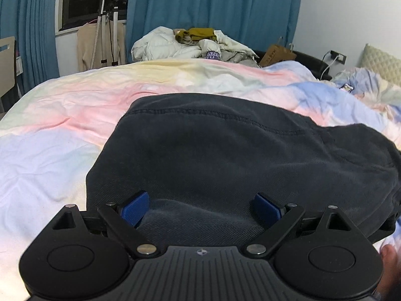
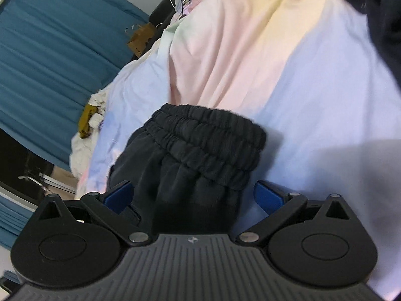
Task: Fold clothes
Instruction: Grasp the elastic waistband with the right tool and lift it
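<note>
**Both grippers standing wide over a dark garment on the bed**

The left gripper point(image 1: 201, 209) is hanging just above the dark navy cotton garment point(image 1: 238, 155), its blue pads point(image 1: 134, 210) spread wide apart and pressing on nothing; cloth is lying between and below them but is not being pinched. At the lower right corner of the left wrist view, part of a hand point(image 1: 389, 263) is showing beside the gripper body.

The right gripper point(image 2: 193, 198) is likewise standing wide, with the gathered elastic waistband point(image 2: 210, 140) of the garment running up between its blue pads point(image 2: 119, 197); neither pad is closing on the fabric, which is lying loose.

The garment is lying flat on the pastel tie-dye duvet cover point(image 1: 75, 115) of the bed, close to the near edge, with a stitched hem running across its far side.

Further on, toward the far edge of the bed, a heap of white and cream laundry point(image 1: 180, 45) with a mustard-yellow piece on top is sitting. Beyond it, teal curtains point(image 1: 213, 5) are hanging beside a dark window, with a beige top point(image 1: 87, 47) on a rack at the left and a brown paper bag point(image 1: 277, 55) toward the far right corner.
</note>
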Demonstrator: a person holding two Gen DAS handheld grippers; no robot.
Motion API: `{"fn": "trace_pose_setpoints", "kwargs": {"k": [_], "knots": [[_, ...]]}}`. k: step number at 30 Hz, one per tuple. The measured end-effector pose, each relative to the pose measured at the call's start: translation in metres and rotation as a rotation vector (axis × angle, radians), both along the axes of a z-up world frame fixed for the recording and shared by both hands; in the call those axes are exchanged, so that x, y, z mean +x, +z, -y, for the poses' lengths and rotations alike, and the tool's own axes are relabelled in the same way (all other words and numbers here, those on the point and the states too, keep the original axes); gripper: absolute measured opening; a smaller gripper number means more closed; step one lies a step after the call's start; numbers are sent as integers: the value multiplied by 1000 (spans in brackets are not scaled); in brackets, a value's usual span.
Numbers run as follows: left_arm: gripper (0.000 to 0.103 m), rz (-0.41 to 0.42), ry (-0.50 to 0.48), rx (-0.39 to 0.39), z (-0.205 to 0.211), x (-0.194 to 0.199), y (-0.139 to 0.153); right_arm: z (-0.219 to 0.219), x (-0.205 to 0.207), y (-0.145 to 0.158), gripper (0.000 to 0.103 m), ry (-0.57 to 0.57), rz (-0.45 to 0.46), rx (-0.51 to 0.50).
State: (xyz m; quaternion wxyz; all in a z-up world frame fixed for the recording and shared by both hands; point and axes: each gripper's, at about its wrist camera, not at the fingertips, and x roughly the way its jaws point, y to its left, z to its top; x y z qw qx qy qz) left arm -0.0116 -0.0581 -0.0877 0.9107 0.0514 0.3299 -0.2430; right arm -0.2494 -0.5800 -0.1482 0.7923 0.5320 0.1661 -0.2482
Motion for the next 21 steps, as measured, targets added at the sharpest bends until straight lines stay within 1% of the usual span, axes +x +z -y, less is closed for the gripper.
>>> {"fn": "trace_pose_setpoints", "kwargs": {"k": [2, 4, 5, 6, 7, 8, 9, 11, 12, 16, 19, 21], "knots": [[95, -1, -3, 0, 0, 1, -1, -1, 6, 3, 100, -4, -14, -22], [95, -7, -1, -8, -1, 2, -1, -2, 12, 7, 86, -9, -32, -46], [95, -10, 0, -11, -1, 3, -1, -2, 15, 9, 75, -11, -41, -58], [95, -11, -1, -12, -1, 4, -2, -3, 18, 11, 66, -14, -50, -69], [95, -10, -3, -10, -1, 4, -2, -3, 19, 14, 61, -14, -56, -86], [96, -8, -5, -6, 0, 4, -2, -3, 19, 17, 47, -13, -62, -103], [96, -6, -8, -2, 0, 3, -2, -3, 18, 19, 39, -15, -63, -113], [96, -3, -13, 6, 2, 3, -3, -4, 17, 26, 31, -19, -53, -126], [96, -3, -13, 3, 1, 4, -2, -7, 16, 30, 29, -19, -44, -140], [95, -4, -2, -21, -2, 6, 4, -26, 22, 56, 26, -2, 4, -227], [95, 1, 16, -42, -5, 5, 11, -45, 33, 84, 25, 24, 53, -301], [95, 21, 34, -47, -9, 5, 19, -60, 41, 105, 24, 48, 89, -354]]}}
